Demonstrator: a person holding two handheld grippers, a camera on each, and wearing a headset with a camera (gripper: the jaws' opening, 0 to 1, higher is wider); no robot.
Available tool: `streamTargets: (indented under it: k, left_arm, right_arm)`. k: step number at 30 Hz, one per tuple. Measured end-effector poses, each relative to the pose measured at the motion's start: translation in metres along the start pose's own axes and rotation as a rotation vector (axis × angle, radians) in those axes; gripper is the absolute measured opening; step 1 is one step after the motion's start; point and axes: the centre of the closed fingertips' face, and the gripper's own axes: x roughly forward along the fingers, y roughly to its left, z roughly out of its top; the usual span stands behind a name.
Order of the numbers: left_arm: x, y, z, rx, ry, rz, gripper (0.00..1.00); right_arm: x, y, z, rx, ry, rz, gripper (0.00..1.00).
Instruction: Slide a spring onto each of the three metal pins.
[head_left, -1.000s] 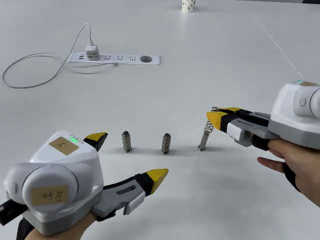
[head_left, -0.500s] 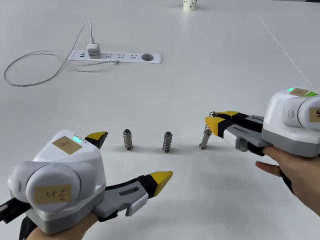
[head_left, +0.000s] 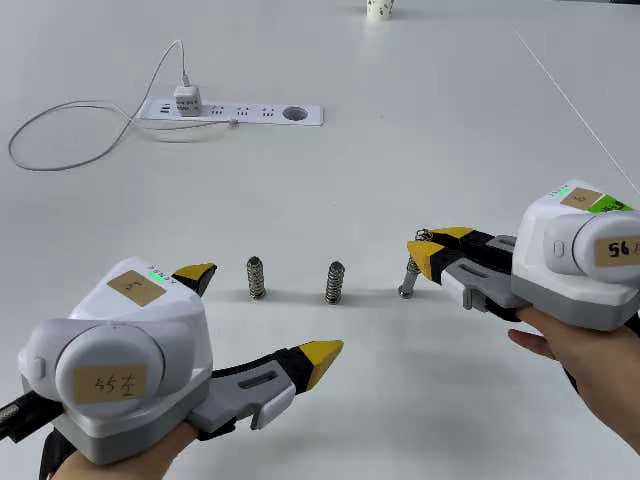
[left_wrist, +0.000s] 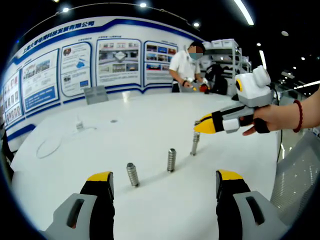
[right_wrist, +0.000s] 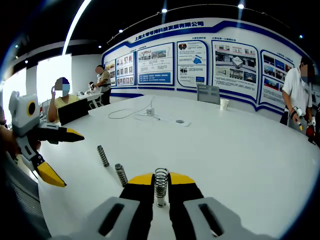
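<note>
Three metal pins stand in a row on the white table. The left pin and the middle pin each carry a spring. The right pin leans, with a spring on its upper part. My right gripper is shut on that spring, and its yellow-tipped jaws close around the coil in the right gripper view. My left gripper hovers open in front of the row with nothing between its fingers. The left gripper view has the pins ahead and the right gripper at the third one.
A white power strip with a plugged charger and a looping cable lies at the back left. A paper cup stands at the far edge. People stand and sit beyond the table.
My right gripper has sunk a little and edged left with the spring at the third pin. The left gripper has barely moved.
</note>
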Motion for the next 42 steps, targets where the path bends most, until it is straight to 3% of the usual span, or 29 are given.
streamTargets:
  k: [24, 42]
  left_arm:
    - [0.001, 0.000, -0.002, -0.004, 0.010, 0.003, 0.84]
    - [0.001, 0.003, -0.002, -0.005, 0.016, 0.007, 0.84]
  right_arm:
    - [0.009, 0.001, -0.030, 0.025, 0.085, -0.013, 0.12]
    - [0.010, 0.005, -0.039, 0.031, 0.104, -0.007, 0.12]
